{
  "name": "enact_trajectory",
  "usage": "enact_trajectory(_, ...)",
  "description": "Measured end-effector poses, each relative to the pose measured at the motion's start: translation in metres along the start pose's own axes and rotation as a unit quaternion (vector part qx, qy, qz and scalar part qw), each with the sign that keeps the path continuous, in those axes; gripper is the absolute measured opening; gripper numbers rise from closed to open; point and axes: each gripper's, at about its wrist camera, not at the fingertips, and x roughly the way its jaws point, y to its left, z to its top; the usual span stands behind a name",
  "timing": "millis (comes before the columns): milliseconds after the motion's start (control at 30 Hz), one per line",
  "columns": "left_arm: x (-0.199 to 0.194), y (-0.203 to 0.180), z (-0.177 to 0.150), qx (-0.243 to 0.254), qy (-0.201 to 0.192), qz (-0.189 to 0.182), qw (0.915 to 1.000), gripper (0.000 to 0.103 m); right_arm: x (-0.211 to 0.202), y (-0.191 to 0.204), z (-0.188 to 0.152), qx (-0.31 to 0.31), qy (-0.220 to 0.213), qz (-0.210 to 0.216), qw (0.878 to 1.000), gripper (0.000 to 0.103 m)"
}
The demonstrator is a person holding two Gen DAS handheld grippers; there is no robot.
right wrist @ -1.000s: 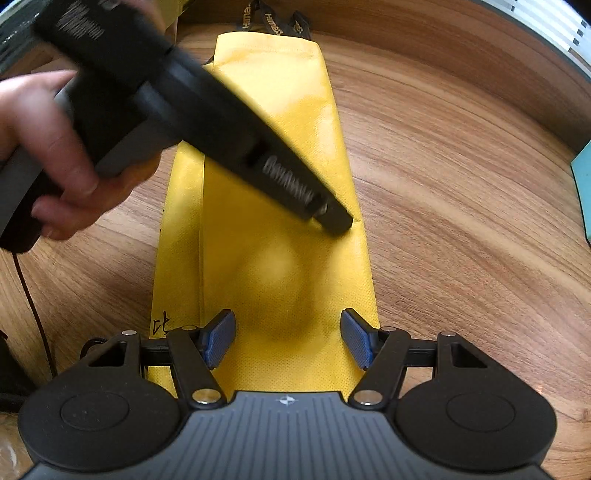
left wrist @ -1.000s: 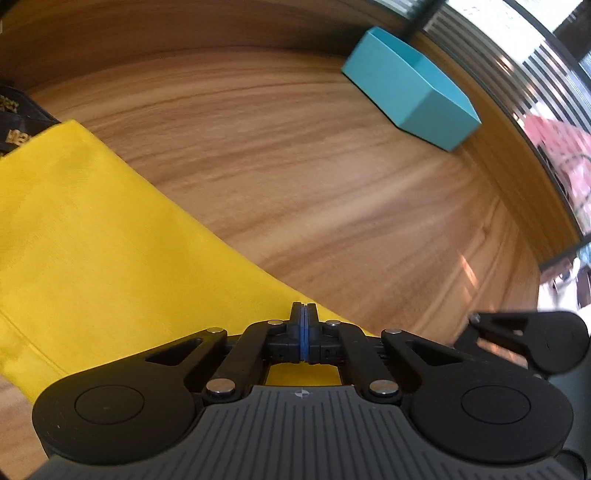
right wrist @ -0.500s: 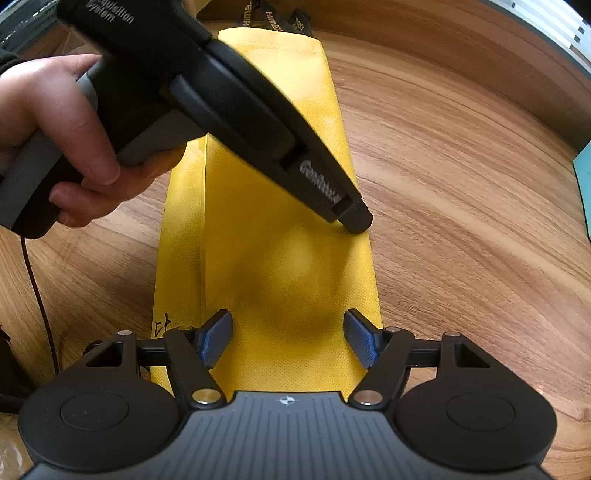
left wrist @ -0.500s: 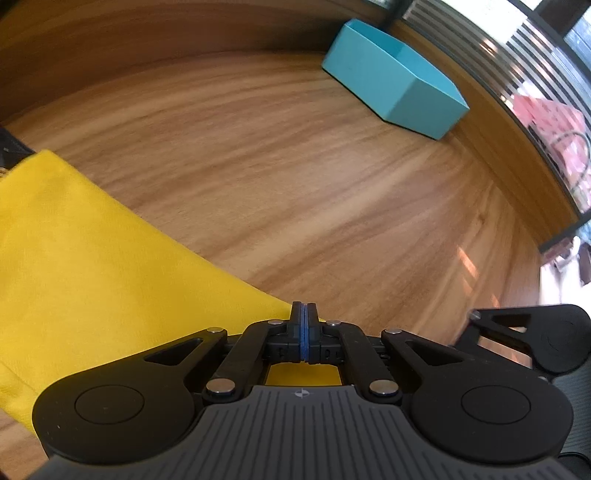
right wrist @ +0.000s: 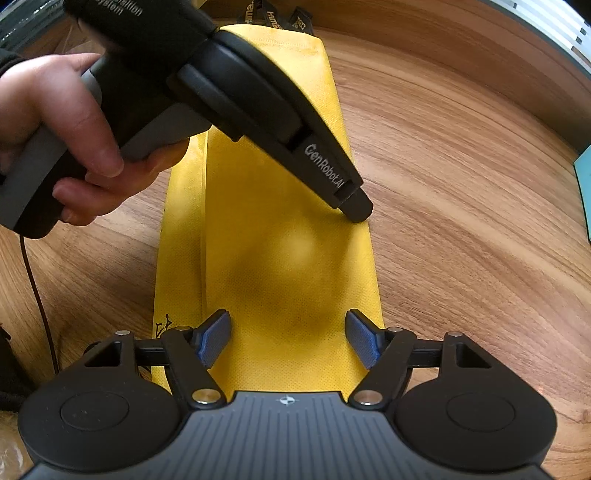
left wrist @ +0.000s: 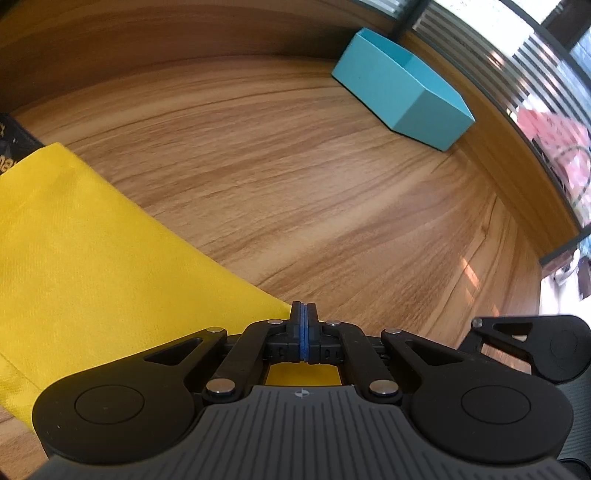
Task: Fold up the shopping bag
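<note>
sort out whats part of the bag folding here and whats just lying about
Part of the job:
- flat yellow fabric shopping bag
- left tongs, shut, tips at the bag's right edge
- right tongs, open over its near end

Lying about:
- turquoise open box
- thin brown cable

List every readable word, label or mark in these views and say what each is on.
"GenRobot.AI": side of the left gripper, near its tip.
"...isition System": partly cut off, on the same gripper's upper body.
Gold lettering on the black handles of the yellow bag: too broken to read.
Black scrawl at the bag's near left corner: illegible.
</note>
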Motion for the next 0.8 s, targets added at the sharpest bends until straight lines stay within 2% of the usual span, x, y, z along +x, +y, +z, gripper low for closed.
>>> enact_trajectory(167, -0.003, 0.018, 0.006, -0.013, -0.005, -0.009, 0.9999, 0.002, -0.001, 0.0, 0.0, 0.0, 0.001, -0.001, 1.0, 0.077)
enact_trajectory(667, -0.008, 0.049, 0.023, -0.02, -0.024, 0.003, 0.9995, 0.002, 0.0, 0.001, 0.0, -0.001, 0.002, -0.002, 1.0, 0.077)
enact_trajectory(800, -0.02, 0.044, 0.027, 0.0, -0.033, 0.007, 0.9994, 0.002, 0.0, 0.001, 0.0, -0.004, 0.003, -0.003, 1.0, 0.078)
